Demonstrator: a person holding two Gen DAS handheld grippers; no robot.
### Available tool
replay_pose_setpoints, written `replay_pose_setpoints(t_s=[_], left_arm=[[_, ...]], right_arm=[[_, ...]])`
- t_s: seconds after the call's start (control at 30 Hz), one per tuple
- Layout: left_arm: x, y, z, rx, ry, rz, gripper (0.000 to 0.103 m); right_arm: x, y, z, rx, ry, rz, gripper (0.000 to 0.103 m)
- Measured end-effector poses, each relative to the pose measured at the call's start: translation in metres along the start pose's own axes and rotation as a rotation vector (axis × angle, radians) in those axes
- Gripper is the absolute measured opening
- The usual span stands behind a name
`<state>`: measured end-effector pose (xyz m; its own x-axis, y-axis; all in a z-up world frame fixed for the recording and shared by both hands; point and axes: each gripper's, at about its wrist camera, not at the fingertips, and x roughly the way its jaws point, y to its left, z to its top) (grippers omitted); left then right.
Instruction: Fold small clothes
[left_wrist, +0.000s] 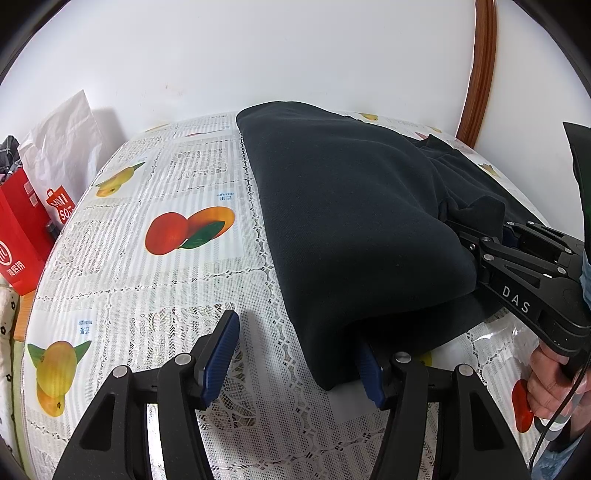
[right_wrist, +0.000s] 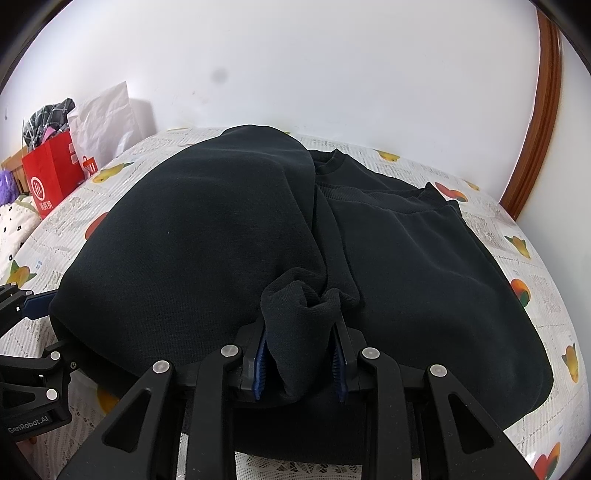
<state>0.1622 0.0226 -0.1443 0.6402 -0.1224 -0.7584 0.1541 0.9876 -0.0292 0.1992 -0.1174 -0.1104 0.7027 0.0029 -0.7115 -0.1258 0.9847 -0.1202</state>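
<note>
Far left, off the table edge: red paper bag (left_wrist: 18, 236) with a white bag (left_wrist: 64, 147) behind it against the wall. Table (left_wrist: 177, 280) is covered in a lace-pattern cloth with fruit prints.

Left gripper (left_wrist: 295, 354): jaws about half open, nothing pinched. Its left blue pad (left_wrist: 219, 356) sits over bare tablecloth; the right pad is tucked against the near corner of the dark sweatshirt (left_wrist: 351, 221), partly hidden by fabric. Can't tell whether that pad actually touches it.

Sweatshirt lies centre to right on the table, one half folded over the other, fold edge running away from the camera. Collar is visible toward the far side in the right wrist view.

Right gripper (right_wrist: 300, 354): jaws narrow, clamped on a bunched ribbed cuff (right_wrist: 299, 314) of the sweatshirt, fabric filling the gap between the pads.

A hand (left_wrist: 550, 384) holds the right gripper's handle at the right edge.
</note>
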Motion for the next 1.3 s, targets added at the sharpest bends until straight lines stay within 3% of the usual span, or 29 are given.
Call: replay_pose_setpoints(t_s=[0.33, 0.43, 0.63, 0.7, 0.9, 1.07, 1.17, 1.23, 1.3], left_arm=[[0.0, 0.0, 0.0, 0.0, -0.001, -0.002, 0.058], [-0.001, 0.002, 0.0, 0.0, -0.001, -0.064, 0.057], [-0.001, -0.013, 0.002, 0.087, -0.009, -0.079, 0.057], [0.001, -0.016, 0.004, 0.081, -0.006, -0.048, 0.06], [0.007, -0.009, 0.006, 0.047, 0.023, -0.062, 0.061], [0.007, -0.012, 0.005, 0.06, 0.022, -0.044, 0.061], [0.007, -0.009, 0.005, 0.059, 0.023, -0.053, 0.061], [0.007, -0.008, 0.006, 0.061, 0.023, -0.051, 0.061], [0.008, -0.008, 0.005, 0.065, 0.023, -0.047, 0.062]], right_arm=[[0.0, 0.0, 0.0, -0.001, 0.0, -0.001, 0.027], [0.0, 0.0, 0.0, -0.001, -0.001, -0.002, 0.027], [0.0, -0.003, 0.0, 0.011, -0.006, 0.019, 0.025], [-0.001, -0.007, 0.0, 0.028, -0.011, 0.042, 0.023], [-0.019, -0.022, -0.001, 0.098, -0.087, 0.116, 0.017], [-0.059, -0.056, 0.01, 0.221, -0.211, 0.212, 0.014], [-0.079, -0.079, 0.01, 0.266, -0.302, 0.195, 0.013], [-0.08, -0.096, 0.002, 0.311, -0.303, 0.196, 0.013], [-0.069, -0.105, -0.006, 0.323, -0.242, 0.176, 0.013]])
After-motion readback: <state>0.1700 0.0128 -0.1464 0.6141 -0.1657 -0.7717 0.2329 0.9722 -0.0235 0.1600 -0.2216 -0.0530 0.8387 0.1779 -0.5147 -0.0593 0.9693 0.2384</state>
